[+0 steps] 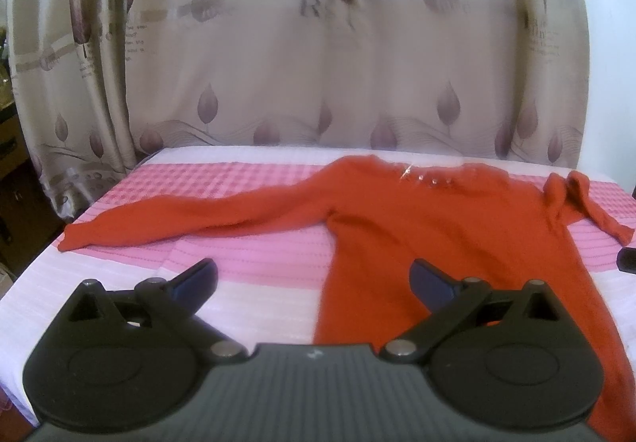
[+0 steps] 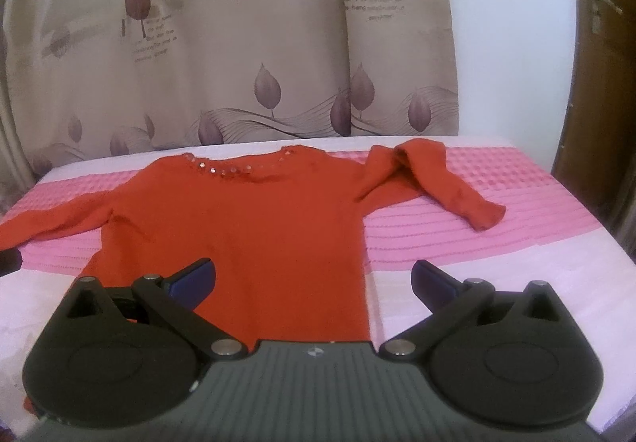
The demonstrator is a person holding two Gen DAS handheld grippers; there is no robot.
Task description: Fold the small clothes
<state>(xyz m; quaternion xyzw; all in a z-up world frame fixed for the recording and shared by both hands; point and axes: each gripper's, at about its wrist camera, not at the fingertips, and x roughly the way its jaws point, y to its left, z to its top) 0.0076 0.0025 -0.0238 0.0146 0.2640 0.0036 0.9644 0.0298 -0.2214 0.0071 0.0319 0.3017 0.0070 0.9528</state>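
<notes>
Left gripper (image 1: 314, 279): spread, empty, above the near hem corner.
Right gripper (image 2: 314, 279): spread, empty, above the hem's other corner.
Sweater (image 2: 246, 219): flat mid-bed (image 2: 536, 251), neck toward far edge, unfolded, probably ready for gripping.

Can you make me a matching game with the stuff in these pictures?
Things:
1. sweater
2. left sleeve
3. right sleeve
4. curtain

States:
A. hangs behind the bed
B. bent back on itself
C. stretched out long
D. lies flat, neckline at the far edge

Pairs: 1-D, 2-C, 3-B, 4-A
</notes>
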